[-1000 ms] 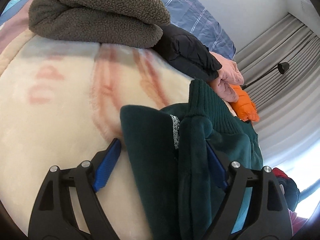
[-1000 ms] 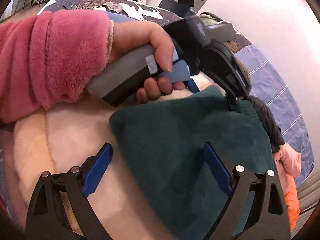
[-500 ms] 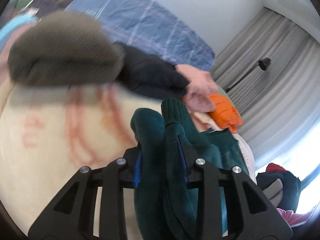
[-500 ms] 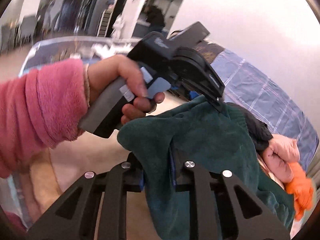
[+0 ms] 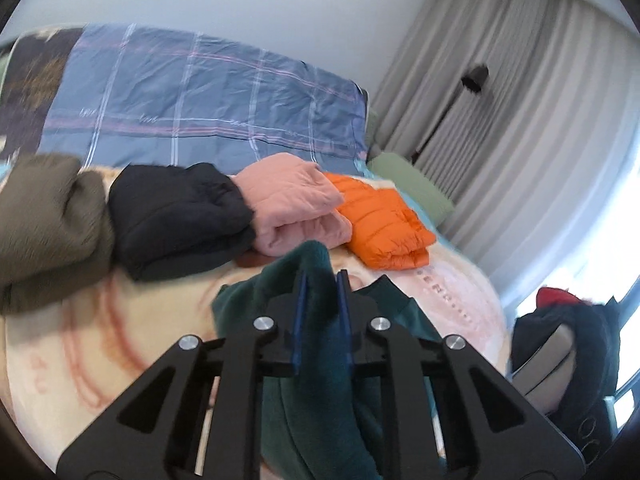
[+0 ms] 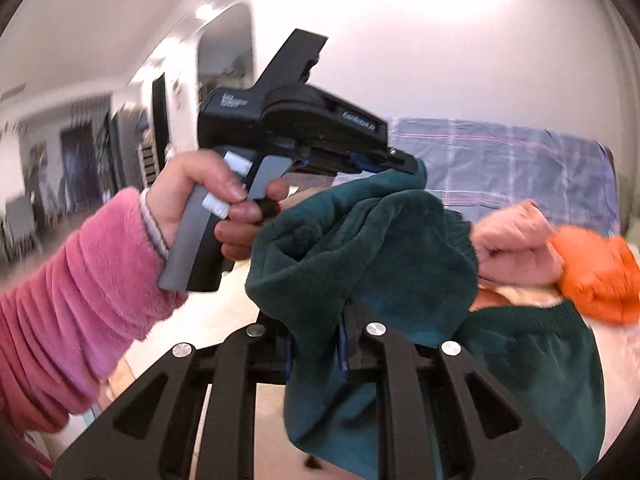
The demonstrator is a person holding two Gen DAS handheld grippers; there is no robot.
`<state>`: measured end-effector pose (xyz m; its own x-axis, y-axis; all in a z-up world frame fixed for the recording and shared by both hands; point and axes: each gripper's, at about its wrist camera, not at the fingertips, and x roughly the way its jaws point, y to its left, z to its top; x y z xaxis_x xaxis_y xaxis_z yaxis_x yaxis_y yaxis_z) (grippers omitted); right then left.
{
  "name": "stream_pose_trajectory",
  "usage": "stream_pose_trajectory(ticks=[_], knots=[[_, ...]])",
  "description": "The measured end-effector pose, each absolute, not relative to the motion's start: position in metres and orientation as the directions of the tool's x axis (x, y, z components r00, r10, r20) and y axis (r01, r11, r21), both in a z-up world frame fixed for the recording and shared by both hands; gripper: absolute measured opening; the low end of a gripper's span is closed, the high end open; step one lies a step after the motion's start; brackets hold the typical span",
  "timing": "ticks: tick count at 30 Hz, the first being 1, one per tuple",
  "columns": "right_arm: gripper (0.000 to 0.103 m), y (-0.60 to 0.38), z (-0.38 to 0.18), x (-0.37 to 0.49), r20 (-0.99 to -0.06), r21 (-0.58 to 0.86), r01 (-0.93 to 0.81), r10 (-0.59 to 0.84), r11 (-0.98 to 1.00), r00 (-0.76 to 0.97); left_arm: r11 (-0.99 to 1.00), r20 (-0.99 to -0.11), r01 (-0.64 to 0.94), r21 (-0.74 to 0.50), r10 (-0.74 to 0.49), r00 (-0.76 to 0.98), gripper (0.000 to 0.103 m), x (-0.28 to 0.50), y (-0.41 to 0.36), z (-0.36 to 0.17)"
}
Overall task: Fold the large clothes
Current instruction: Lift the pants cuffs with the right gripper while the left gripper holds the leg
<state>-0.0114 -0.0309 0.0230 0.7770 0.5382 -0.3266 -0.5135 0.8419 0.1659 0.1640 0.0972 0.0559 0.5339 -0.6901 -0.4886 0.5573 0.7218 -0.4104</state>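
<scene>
Left gripper (image 5: pixel 319 312), jaws closing, and right gripper (image 6: pixel 316 344) both clenched on green sweater (image 6: pixel 360 248), hoisted off bed. Beyond tongs: four folded garments (image 5: pixel 296 204) in row, done. Sweater's fold pending.

Background only, from my left wrist feed: cream blanket (image 5: pixel 120 340) with a faded red pattern covers the bed. Blue plaid quilt (image 5: pixel 208 112) lies behind it, against the white wall (image 5: pixel 240 0). Dark patterned cloth (image 5: pixel 32 80) sits just left of the quilt, blurred. Green pillow (image 5: pixel 412 184) is at the quilt's right end, near the grey curtains (image 5: pixel 520 120). Black lamp head (image 5: pixel 475 77) on a thin stand is in front of the curtains. Bright window (image 5: pixel 608 248) far right, blown out. Dark heap (image 5: pixel 568 320) with a red bit on top is below it; I can't tell what it is. Right wrist feed: arched doorway (image 6: pixel 226 60) in the wall, blurred room (image 6: pixel 60 152) beyond on the left.
</scene>
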Motion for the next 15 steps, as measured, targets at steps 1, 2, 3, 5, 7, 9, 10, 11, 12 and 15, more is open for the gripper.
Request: stream_pose_trajectory(ticks=[1,2,3,5,7,9,10,11,12,15], knots=[[0.016,-0.040,0.022,-0.011,-0.324,0.186,-0.503,0.536,0.844,0.780,0.728,-0.510,0.562,-0.392,-0.681,0.526,0.014,0.164,0.080,0.057],[0.016,-0.050,0.019,-0.011,-0.326,0.215,-0.493,0.538,0.843,0.777,0.734,-0.529,0.564,-0.379,-0.672,0.518,0.015,0.164,0.067,0.057],[0.016,-0.057,0.017,-0.010,-0.330,0.240,-0.488,0.543,0.839,0.772,0.737,-0.540,0.564,-0.372,-0.666,0.515,0.015,0.164,0.060,0.056],[0.016,-0.072,0.010,-0.013,-0.332,0.280,-0.477,0.550,0.833,0.766,0.749,-0.558,0.565,-0.346,-0.649,0.517,0.015,0.161,0.045,0.058],[0.015,-0.083,0.005,-0.018,-0.324,0.315,-0.477,0.565,0.821,0.759,0.751,-0.567,0.564,-0.345,-0.645,0.512,0.015,0.161,0.034,0.059],[0.015,-0.090,0.005,-0.024,-0.311,0.325,-0.483,0.574,0.813,0.757,0.751,-0.580,0.573,-0.328,-0.639,0.506,0.016,0.157,0.020,0.063],[0.015,-0.095,0.004,-0.025,-0.303,0.331,-0.484,0.577,0.810,0.759,0.751,-0.584,0.579,-0.316,-0.635,0.505,0.018,0.155,0.015,0.063],[0.015,-0.102,0.002,-0.029,-0.294,0.343,-0.484,0.581,0.805,0.759,0.749,-0.589,0.590,-0.303,-0.633,0.502,0.021,0.152,0.007,0.064],[0.015,-0.108,0.000,-0.031,-0.288,0.356,-0.482,0.584,0.801,0.759,0.741,-0.593,0.606,-0.290,-0.636,0.493,0.024,0.149,-0.003,0.065],[0.015,-0.129,-0.010,-0.038,-0.279,0.425,-0.465,0.601,0.777,0.749,0.708,-0.600,0.649,-0.279,-0.656,0.457,0.024,0.140,-0.027,0.066]])
